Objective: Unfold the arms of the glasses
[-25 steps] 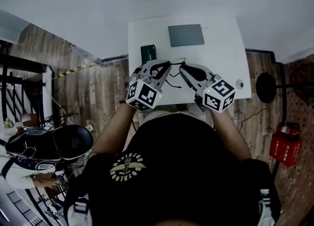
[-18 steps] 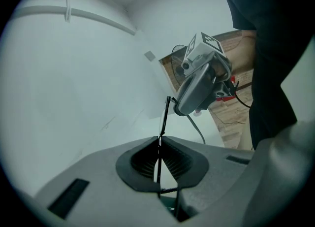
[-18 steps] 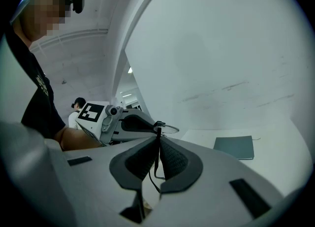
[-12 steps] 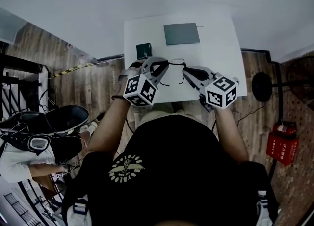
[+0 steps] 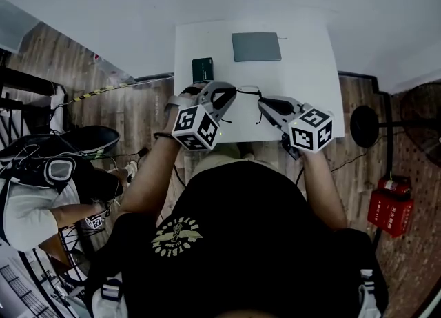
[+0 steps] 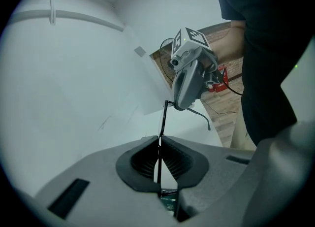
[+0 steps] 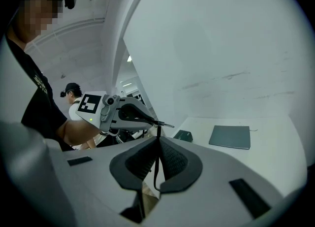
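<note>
Left gripper (image 6: 159,141): jaws pressed together, pinching a thin black arm of the glasses (image 5: 249,90).
Right gripper (image 7: 157,140): jaws have just been closing and pinch another thin black part of the frame.
Glasses position: held in the air between both grippers, above the white table (image 5: 310,82), near the middle of its near edge.
Glasses axis: long axis runs side to side, along that edge; arm tips trail toward the person.
Beyond: grey notebook (image 5: 256,46) near the far edge; dark green case (image 5: 202,69) toward the left edge.
</note>
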A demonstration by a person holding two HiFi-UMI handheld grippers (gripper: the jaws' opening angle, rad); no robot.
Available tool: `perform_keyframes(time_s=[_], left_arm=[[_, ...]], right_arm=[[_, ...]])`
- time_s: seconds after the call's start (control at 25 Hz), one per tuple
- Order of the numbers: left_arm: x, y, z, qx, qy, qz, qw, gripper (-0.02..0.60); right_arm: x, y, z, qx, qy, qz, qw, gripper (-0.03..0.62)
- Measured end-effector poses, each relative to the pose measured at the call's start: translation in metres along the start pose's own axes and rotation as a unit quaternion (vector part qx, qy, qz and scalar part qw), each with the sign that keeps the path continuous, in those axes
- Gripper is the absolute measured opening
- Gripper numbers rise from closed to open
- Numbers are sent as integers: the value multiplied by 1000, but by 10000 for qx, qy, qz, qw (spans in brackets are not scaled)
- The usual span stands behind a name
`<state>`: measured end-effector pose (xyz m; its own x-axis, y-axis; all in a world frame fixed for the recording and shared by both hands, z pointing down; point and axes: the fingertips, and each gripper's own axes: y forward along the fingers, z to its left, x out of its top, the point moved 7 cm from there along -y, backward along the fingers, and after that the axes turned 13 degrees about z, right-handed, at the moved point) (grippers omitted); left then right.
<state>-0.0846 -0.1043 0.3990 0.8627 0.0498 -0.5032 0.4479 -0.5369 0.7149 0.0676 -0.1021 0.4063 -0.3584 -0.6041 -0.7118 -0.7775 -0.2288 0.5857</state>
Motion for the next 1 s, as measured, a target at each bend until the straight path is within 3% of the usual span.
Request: perform_keyframes(time_s=[0.16,0.28,0.36,0.48,0.64,0.72,0.88,0.92,1.0], left_arm=[[-2,-1,-3,3,69,42,10000,21],[-3,2,-3,32,-104,47,9999,21],[-5,5,-3,68,-343,26,9994,21],[-6,9,-5,176,-768,-3,9969,20],[-13,15,-5,355,-1627,-185,9859,21],[-20,12,0,393,-2386,-438,9693,21],[-35,1,11,547,-4043,-989,9076,21],[-39,1,12,634,-4268,-1093,8955,21],[-45,1,15,861,-4512,-1239,8796,21]], right_arm=[[-4,3,-1,104,50,48,9999,15],[-4,4,-1,129,105,-44,9999,17],[-4,3,-4,40,169,-210,9996,39],[-3,-5,-10,-127,266,-553,9980,123],[3,-25,-20,-419,336,-1208,9912,130],[6,-35,-23,-616,299,-1499,9863,129],[9,-53,-27,-1078,175,-1966,9744,107],[9,-55,-29,-1194,131,-2031,9718,98],[10,-58,-34,-1374,35,-2145,9670,79]])
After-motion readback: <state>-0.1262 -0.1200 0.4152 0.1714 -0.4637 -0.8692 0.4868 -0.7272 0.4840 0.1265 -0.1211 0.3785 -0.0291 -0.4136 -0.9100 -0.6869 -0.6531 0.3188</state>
